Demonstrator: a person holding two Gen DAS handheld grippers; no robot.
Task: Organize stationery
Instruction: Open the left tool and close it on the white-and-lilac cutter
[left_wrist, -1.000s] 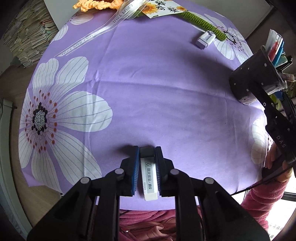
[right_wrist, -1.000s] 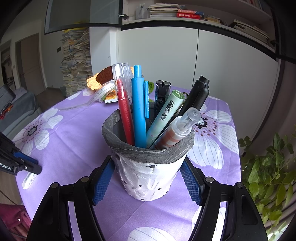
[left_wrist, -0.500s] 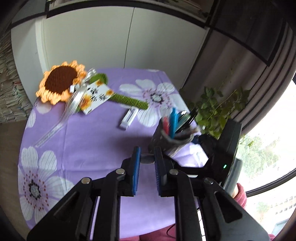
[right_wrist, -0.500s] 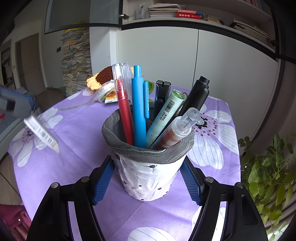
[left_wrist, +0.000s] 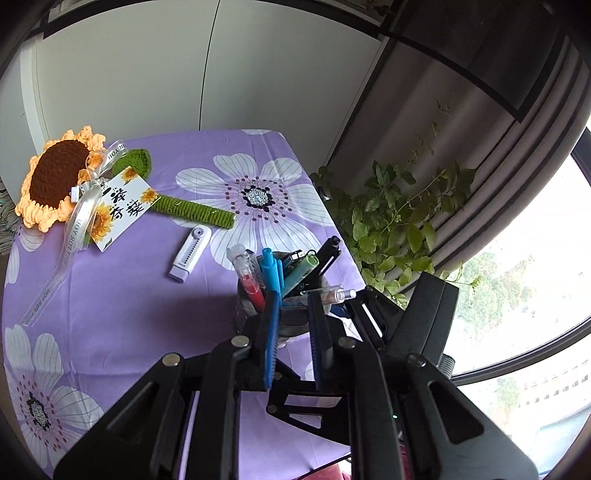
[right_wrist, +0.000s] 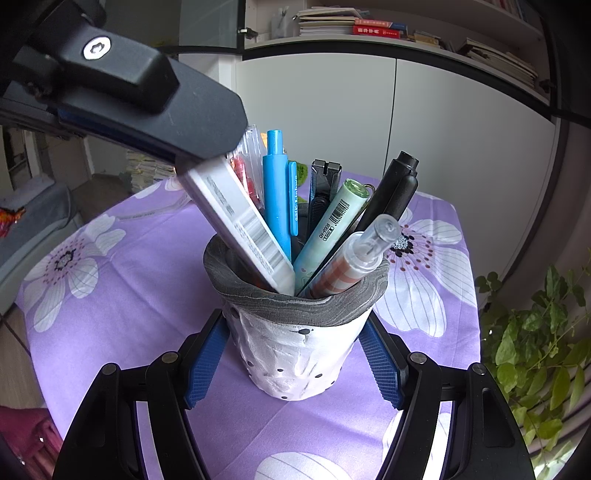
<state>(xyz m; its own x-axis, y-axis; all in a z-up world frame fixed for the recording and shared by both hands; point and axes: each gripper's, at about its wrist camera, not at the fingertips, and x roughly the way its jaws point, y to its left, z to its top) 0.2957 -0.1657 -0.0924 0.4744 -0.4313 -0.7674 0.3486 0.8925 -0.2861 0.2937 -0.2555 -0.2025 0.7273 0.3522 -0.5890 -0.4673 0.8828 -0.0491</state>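
1. A purple flowered cloth covers the counter; white cupboards stand behind.
2. The right tool clamps the pen cup.
3. Only the right view shows the eraser, tilted into the cup; whether the left tool grips it, I cannot tell.

A white eraser with a barcoded sleeve is tilted, its lower end inside the grey-rimmed white pen holder. Pens and markers are stood upright within. A white correction tape is laid flat on the cloth, apart from the holder.

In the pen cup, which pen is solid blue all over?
The blue pen standing just left of centre in the pen cup, between the white eraser and the mint highlighter.
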